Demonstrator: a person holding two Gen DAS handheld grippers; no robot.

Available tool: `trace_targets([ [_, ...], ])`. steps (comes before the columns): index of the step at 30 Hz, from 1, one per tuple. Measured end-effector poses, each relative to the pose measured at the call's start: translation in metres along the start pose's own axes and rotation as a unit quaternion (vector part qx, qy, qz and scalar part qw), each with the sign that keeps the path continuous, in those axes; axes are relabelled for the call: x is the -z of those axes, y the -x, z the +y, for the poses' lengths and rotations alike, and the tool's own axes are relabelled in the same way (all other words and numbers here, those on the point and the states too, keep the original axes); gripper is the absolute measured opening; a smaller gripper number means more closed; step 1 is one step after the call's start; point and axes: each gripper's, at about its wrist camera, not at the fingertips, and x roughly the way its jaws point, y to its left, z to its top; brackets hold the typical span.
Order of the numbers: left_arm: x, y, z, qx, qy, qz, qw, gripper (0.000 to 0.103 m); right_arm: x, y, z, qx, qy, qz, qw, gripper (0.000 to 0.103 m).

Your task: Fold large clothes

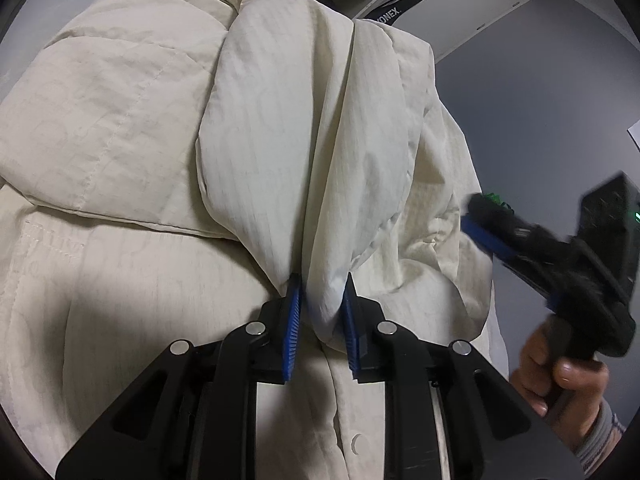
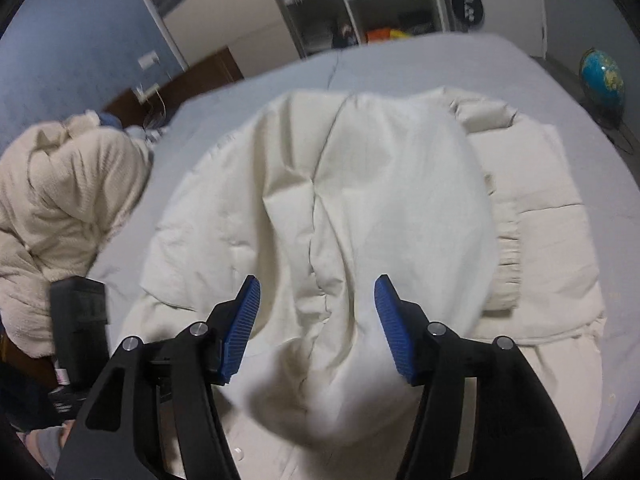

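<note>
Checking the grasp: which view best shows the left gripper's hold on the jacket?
Left wrist view: the left gripper pinches a jacket fold up close. Right wrist view shows only its black body at the left edge, grip hidden.

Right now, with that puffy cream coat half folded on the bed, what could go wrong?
1. The left tool pinches only a thin bunch of the cream jacket's hood; the slick fabric might slip out.
2. The right tool hangs open and grips nothing, so the lifted fabric could flop back unevenly.
3. The fleece garment lies close by and may get snagged or dragged.
</note>
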Motion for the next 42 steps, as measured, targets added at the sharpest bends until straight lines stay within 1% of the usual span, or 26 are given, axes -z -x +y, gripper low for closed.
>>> trace_targets([
  [1, -0.001, 0.000, -0.001, -0.001, 0.000, 0.000, 1.0000, 0.021, 0.001, -0.006, 0.000, 0.007, 0.007, 0.008, 1.000, 0.023],
  [2, -0.001, 0.000, -0.002, -0.003, 0.000, 0.001, 1.0000, 0.021, 0.001, -0.012, 0.001, 0.013, 0.014, 0.019, 1.000, 0.020],
  [3, -0.001, 0.000, -0.003, -0.005, 0.000, 0.001, 1.0000, 0.022, 0.003, -0.018, 0.000, 0.015, 0.020, 0.025, 0.999, 0.014],
  [4, -0.001, 0.000, -0.003, -0.006, -0.001, 0.002, 1.0000, 0.022, 0.005, -0.018, 0.000, 0.012, 0.024, 0.023, 0.999, 0.007],
  [6, 0.000, 0.001, -0.004, -0.007, -0.003, 0.002, 1.0000, 0.022, 0.010, -0.013, -0.001, 0.001, 0.031, 0.012, 0.999, 0.004],
  [9, 0.001, 0.001, -0.004, -0.006, -0.006, 0.002, 1.0000, 0.023, 0.019, 0.012, -0.001, -0.013, 0.030, -0.024, 0.999, 0.002],
  [11, 0.002, 0.000, -0.005, -0.005, -0.008, 0.002, 1.0000, 0.025, 0.027, 0.025, -0.005, -0.018, 0.018, -0.042, 0.999, 0.001],
  [13, 0.004, -0.001, -0.004, -0.013, -0.011, 0.003, 0.9998, 0.025, 0.038, 0.023, -0.010, -0.006, 0.013, -0.038, 0.999, 0.000],
  [15, 0.005, -0.002, -0.002, -0.015, -0.008, 0.006, 0.9998, 0.025, 0.051, 0.007, -0.020, 0.008, -0.003, -0.014, 1.000, 0.000],
  [16, 0.006, -0.002, -0.002, -0.017, -0.008, 0.008, 0.9998, 0.025, 0.052, 0.001, -0.024, 0.012, -0.009, -0.007, 1.000, 0.000],
  [21, 0.010, -0.002, -0.006, -0.032, -0.023, 0.010, 0.9992, 0.027, 0.059, -0.009, -0.025, 0.023, -0.006, -0.006, 1.000, 0.000],
  [23, 0.011, -0.001, -0.009, -0.038, -0.024, 0.009, 0.9989, 0.032, 0.063, -0.009, -0.023, 0.027, 0.007, -0.014, 1.000, 0.001],
  [24, 0.013, 0.000, -0.010, -0.041, -0.023, 0.008, 0.9989, 0.032, 0.064, -0.009, -0.023, 0.025, 0.008, -0.015, 1.000, 0.001],
  [25, 0.013, 0.001, -0.010, -0.040, -0.021, 0.007, 0.9989, 0.035, 0.064, -0.007, -0.021, 0.022, 0.008, -0.017, 1.000, 0.002],
  [27, 0.012, 0.006, -0.013, -0.042, -0.019, 0.002, 0.9989, 0.045, 0.064, 0.000, -0.023, 0.004, 0.000, -0.020, 1.000, 0.002],
  [29, 0.009, 0.016, -0.015, -0.038, -0.018, -0.005, 0.9991, 0.061, 0.065, 0.010, -0.025, -0.011, -0.012, -0.018, 1.000, 0.002],
  [31, 0.007, 0.023, -0.017, -0.041, -0.019, 0.000, 0.9990, 0.073, 0.064, 0.022, -0.030, -0.024, -0.017, -0.017, 0.999, 0.002],
  [33, 0.008, 0.033, -0.019, -0.045, -0.034, 0.007, 0.9984, 0.075, 0.064, 0.038, -0.036, -0.037, -0.019, -0.017, 0.999, 0.003],
  [35, 0.010, 0.045, -0.019, -0.055, -0.052, 0.014, 0.9971, 0.080, 0.066, 0.059, -0.046, -0.044, -0.023, -0.013, 0.999, 0.016],
  [37, 0.015, 0.062, -0.016, -0.069, -0.070, 0.020, 0.9949, 0.080, 0.069, 0.079, -0.059, -0.048, -0.029, -0.017, 0.998, 0.050],
  [38, 0.018, 0.071, -0.012, -0.074, -0.075, 0.022, 0.9942, 0.080, 0.071, 0.089, -0.065, -0.049, -0.032, -0.020, 0.998, 0.055],
  [39, 0.020, 0.082, -0.006, -0.083, -0.077, 0.023, 0.9933, 0.080, 0.075, 0.100, -0.074, -0.045, -0.037, -0.024, 0.998, 0.058],
  [42, 0.025, 0.113, 0.018, -0.116, -0.073, 0.024, 0.9903, 0.080, 0.089, 0.126, -0.109, -0.039, -0.066, -0.019, 0.997, 0.060],
])
